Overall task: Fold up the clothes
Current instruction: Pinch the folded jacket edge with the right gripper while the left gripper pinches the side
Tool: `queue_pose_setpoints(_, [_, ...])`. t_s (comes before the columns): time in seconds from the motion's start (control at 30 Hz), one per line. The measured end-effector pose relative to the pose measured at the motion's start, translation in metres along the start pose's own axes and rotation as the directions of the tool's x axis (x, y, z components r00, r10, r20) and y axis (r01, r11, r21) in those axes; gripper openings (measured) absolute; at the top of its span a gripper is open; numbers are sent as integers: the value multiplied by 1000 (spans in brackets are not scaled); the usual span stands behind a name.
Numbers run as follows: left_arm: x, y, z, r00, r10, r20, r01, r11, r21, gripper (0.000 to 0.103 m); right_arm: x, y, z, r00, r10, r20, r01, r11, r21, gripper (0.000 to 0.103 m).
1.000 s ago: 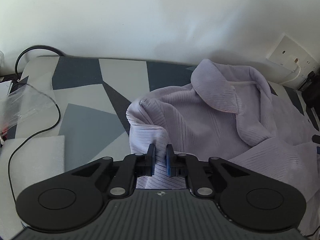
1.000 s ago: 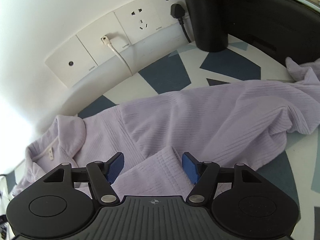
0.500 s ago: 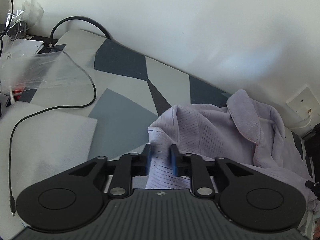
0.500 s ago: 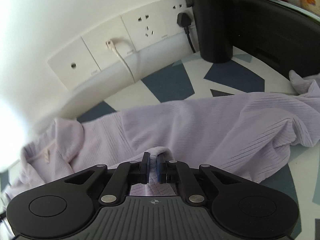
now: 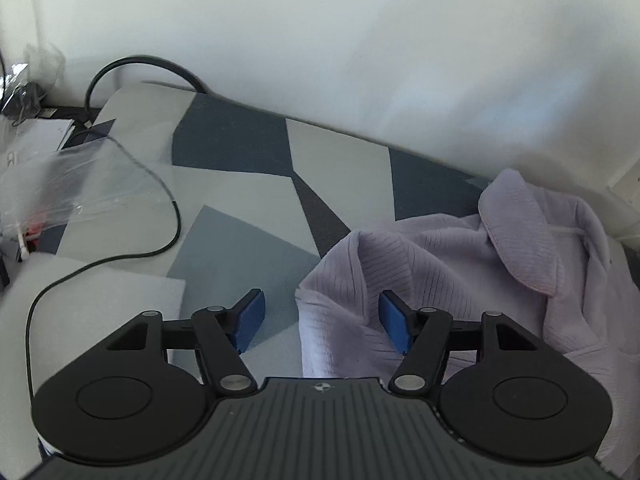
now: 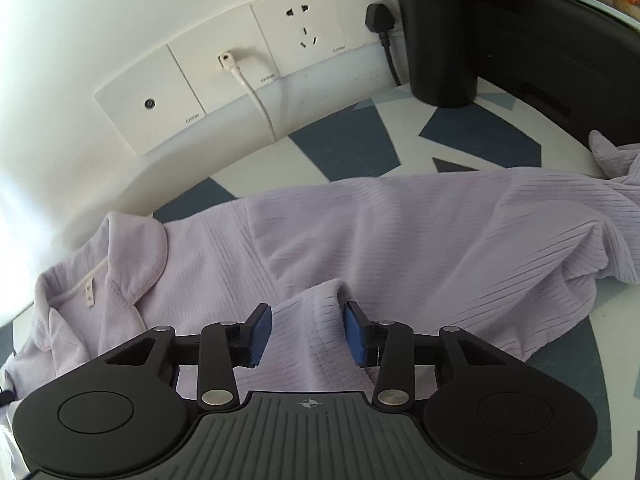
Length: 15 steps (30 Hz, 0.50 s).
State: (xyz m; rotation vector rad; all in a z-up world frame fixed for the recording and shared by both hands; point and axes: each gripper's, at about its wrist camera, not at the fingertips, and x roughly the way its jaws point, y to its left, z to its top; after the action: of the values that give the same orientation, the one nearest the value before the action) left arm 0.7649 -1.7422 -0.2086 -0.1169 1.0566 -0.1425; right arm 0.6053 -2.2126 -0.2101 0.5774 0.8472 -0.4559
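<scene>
Cloth [image 5: 248, 168] in grey and blue patches carries my shirt [image 6: 400, 232], which sprawls rumpled along the wall, lilac, ribbed, collar [image 5: 520, 232] turned up. I judge it light, soft and floppy, best pinched at a hem or cuff fold. Left gripper [image 5: 322, 322] and right gripper [image 6: 308, 334] are both opening, spread around a raised fold, pads off the fabric

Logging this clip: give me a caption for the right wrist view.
Right gripper opening around a raised fold of the lilac shirt spread on the patterned table below wall sockets.
</scene>
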Motion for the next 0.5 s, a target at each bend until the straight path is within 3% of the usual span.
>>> queue_pose_setpoints(0.1, [6,-9,11,997,76,-22,-74,994,78,68,4,1,-1,1000,-4,-11,4,1000,-8,38])
queue_pose_setpoints(0.3, [-10,11,23,980,193,43,-197,976,98,71,6,-1,1,1000,14,-19,-13,999,34,38])
queue_pose_setpoints(0.5, [-21,2,27,991,130,21,-131,989,62,75,4,-2,6,998,45,-35,-42,995,93,39])
